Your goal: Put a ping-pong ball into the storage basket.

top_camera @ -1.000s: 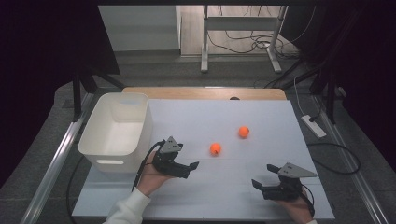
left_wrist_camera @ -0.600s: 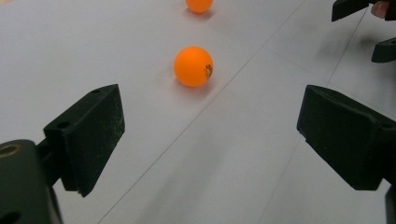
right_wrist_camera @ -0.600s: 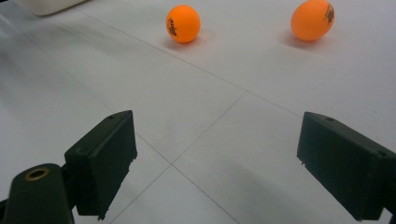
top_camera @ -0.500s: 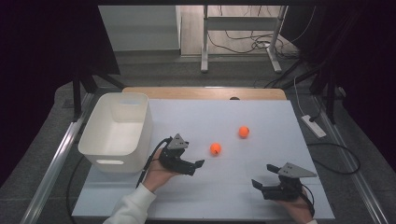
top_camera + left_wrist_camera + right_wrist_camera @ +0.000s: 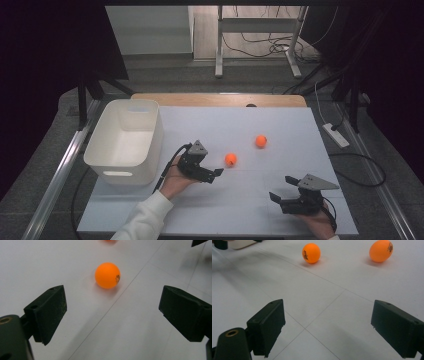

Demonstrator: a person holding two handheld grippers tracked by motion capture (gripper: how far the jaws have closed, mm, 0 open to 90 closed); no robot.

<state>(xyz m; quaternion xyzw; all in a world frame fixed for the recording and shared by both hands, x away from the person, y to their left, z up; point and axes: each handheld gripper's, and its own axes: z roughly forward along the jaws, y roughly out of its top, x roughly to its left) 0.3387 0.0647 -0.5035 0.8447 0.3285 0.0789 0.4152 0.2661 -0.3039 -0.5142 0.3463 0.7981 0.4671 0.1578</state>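
Bare table [image 5: 280,135] btwn left gripper [image 5: 214,175] & ball [image 5: 230,159]; white bin [image 5: 125,140] close on its left.

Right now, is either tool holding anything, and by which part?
Nothing is held. The left tool is open, short of the near orange ball; the right tool is open too.

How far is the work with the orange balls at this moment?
Nothing looks done: the white bin appears to hold no ball. In hand: the left gripper, jaws open, points at the nearer orange ball, not touching it. Left: grasping it, then the farther ball. The right gripper waits open.
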